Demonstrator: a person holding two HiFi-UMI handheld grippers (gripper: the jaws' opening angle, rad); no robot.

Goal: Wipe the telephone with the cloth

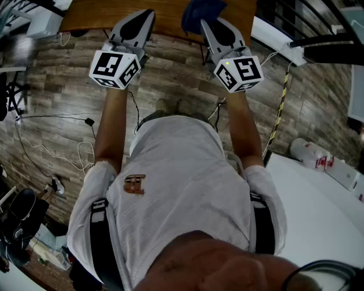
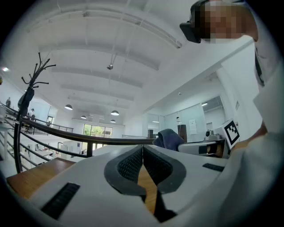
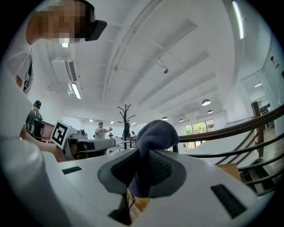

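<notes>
Wood floor (image 1: 62, 85) fills most of the head view, and a brown desk (image 1: 91, 17) sits along the top edge. Both arms reach out level toward it. The left gripper (image 1: 142, 20) is at the upper left. The right gripper (image 1: 211, 25) is at the upper middle, with a dark blue cloth (image 1: 199, 11) bunched at its tip. No telephone shows here.

Next, the left gripper view looks across a big bright room with a dark railing (image 2: 66, 135). The left gripper (image 2: 143, 148) has its jaws pressed together with nothing between them. The cloth (image 2: 169, 138) shows just right of the middle.

Last, in the right gripper view, the right gripper (image 3: 143, 153) is squeezed onto the cloth (image 3: 153, 133). A round lump sticks out past the jaws, and a bit hangs down below. The telephone is not in this view either.

The cloth looks soft, light and floppy, so I think it will bend around bumps. Pinching it in the middle like this seems good, because the lump is free for wiping.
</notes>
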